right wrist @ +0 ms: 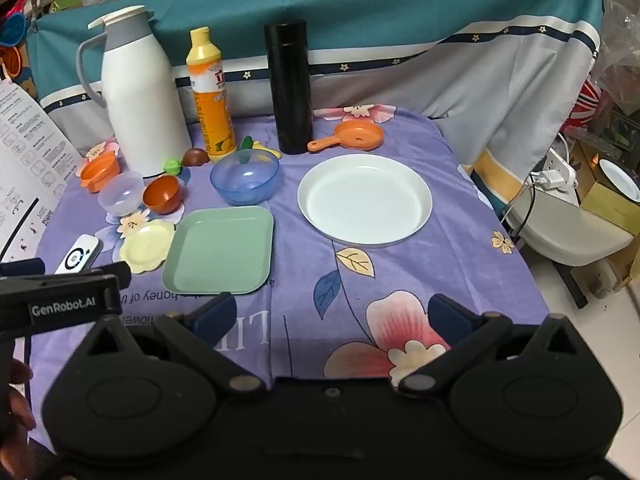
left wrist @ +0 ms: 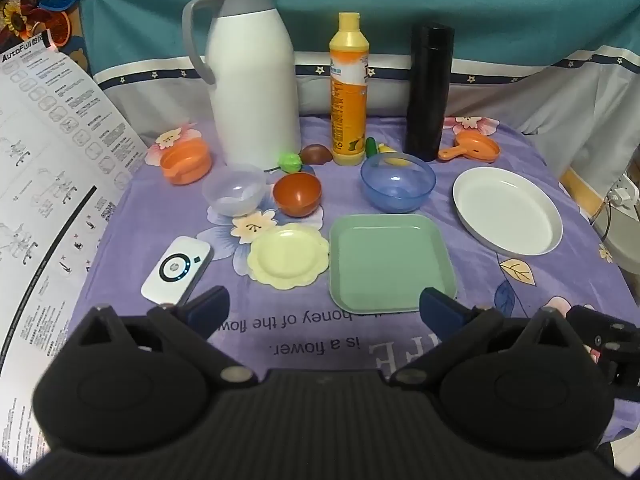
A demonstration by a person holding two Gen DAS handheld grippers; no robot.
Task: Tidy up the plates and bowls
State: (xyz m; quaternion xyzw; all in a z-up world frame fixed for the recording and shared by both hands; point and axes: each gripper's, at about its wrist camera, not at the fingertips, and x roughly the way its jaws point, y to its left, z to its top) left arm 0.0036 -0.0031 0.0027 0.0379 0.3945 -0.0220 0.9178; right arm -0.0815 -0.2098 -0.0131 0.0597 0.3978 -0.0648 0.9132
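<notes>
On the purple flowered cloth lie a green square plate (left wrist: 390, 262) (right wrist: 222, 250), a small yellow scalloped plate (left wrist: 288, 256) (right wrist: 146, 246) to its left, and a white round plate (left wrist: 506, 210) (right wrist: 364, 198) to its right. Behind them stand a clear bowl (left wrist: 234, 189) (right wrist: 121, 193), a red-brown bowl (left wrist: 297, 194) (right wrist: 162, 194) and a blue bowl (left wrist: 398, 184) (right wrist: 245, 176). My left gripper (left wrist: 324, 306) is open and empty, just short of the green plate's near edge. My right gripper (right wrist: 332, 314) is open and empty, over the cloth in front of the white plate.
At the back stand a white thermos jug (left wrist: 254, 76), a yellow detergent bottle (left wrist: 349, 92) and a black flask (left wrist: 429, 88). An orange cup (left wrist: 186, 160), an orange toy pan (left wrist: 474, 148), toy fruit (left wrist: 316, 154) and a white device (left wrist: 178, 270) also lie on the cloth. A paper sheet (left wrist: 48, 152) stands at left.
</notes>
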